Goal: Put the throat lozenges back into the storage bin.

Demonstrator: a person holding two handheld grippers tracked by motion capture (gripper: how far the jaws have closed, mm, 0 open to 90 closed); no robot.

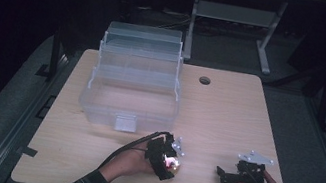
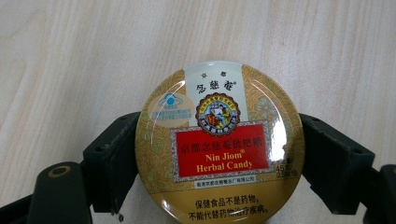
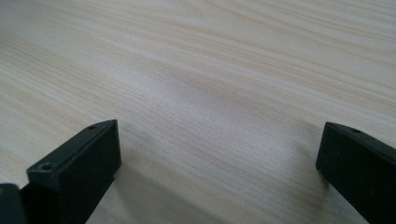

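A round gold candy tin [image 2: 219, 107] with a red label reading "Nin Jiom Herbal Candy" lies flat on the light wooden table [image 2: 70, 56]. My left gripper [image 2: 223, 156] is shut on it, one black jaw pressed against each side of the tin. In the high view the left gripper [image 1: 166, 160] sits at the table's front centre, lit brightly at the tin [image 1: 171, 163]. My right gripper [image 1: 224, 176] rests low near the front right, held by a hand. In the right gripper view, the right gripper [image 3: 219, 149] is open, its jaws wide apart over bare wood.
A clear plastic storage box [image 1: 131, 86] with its tiered lid raised stands at the back left of the table [image 1: 227, 118]. A round cable hole [image 1: 204, 80] is behind the centre. The legs of another desk [image 1: 265, 48] stand beyond the table.
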